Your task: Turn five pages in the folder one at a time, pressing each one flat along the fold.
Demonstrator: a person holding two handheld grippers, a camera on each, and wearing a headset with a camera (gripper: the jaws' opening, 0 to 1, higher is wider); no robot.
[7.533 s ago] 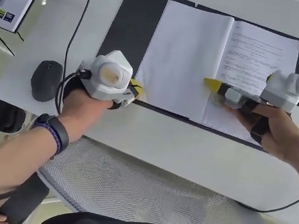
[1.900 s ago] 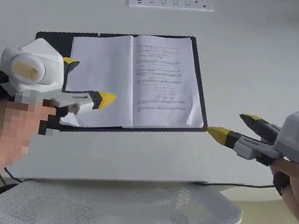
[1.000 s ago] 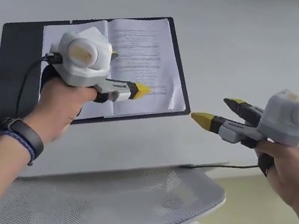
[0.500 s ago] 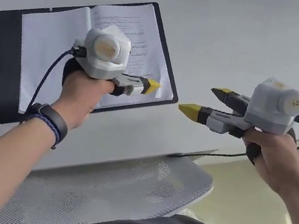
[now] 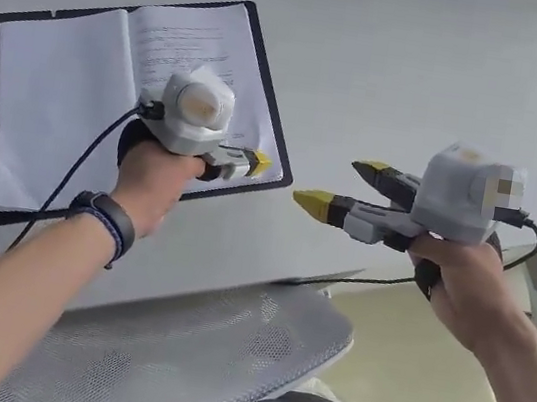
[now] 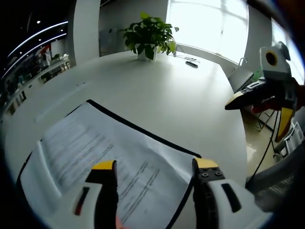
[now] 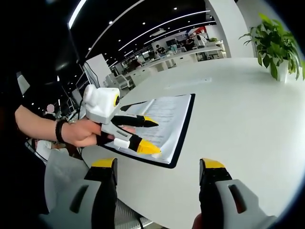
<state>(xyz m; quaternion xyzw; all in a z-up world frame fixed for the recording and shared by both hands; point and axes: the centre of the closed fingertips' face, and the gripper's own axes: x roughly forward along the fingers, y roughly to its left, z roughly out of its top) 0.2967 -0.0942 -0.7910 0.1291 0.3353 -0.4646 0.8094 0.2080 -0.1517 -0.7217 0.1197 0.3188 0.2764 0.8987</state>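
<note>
Since the earlier head view, both grippers had come off the pages: the right one left the printed page near the fold, and the left one moved from the folder's blank side to its printed side.

In the head view, the folder (image 5: 71, 101) lay open on the white table (image 5: 419, 72) at 10 o'clock, with a blank page on its left and a printed page on its right. The left gripper (image 5: 254, 163) hung over the printed page's 5 o'clock corner. The right gripper (image 5: 342, 184) was at 3 o'clock, clear of the folder, with its jaws spread and nothing between them.

In the left gripper view, the left gripper (image 6: 155, 165) had its jaws wide apart and empty over the printed page of the folder (image 6: 95, 148). The right gripper (image 6: 259, 117) showed at 3 o'clock and a potted plant (image 6: 150, 33) at 12 o'clock.

In the right gripper view, the right gripper (image 7: 158, 163) was spread and held nothing over bare table (image 7: 238, 105). The left gripper (image 7: 151, 136), also parted, sat at 9 o'clock above the folder (image 7: 167, 114).
</note>
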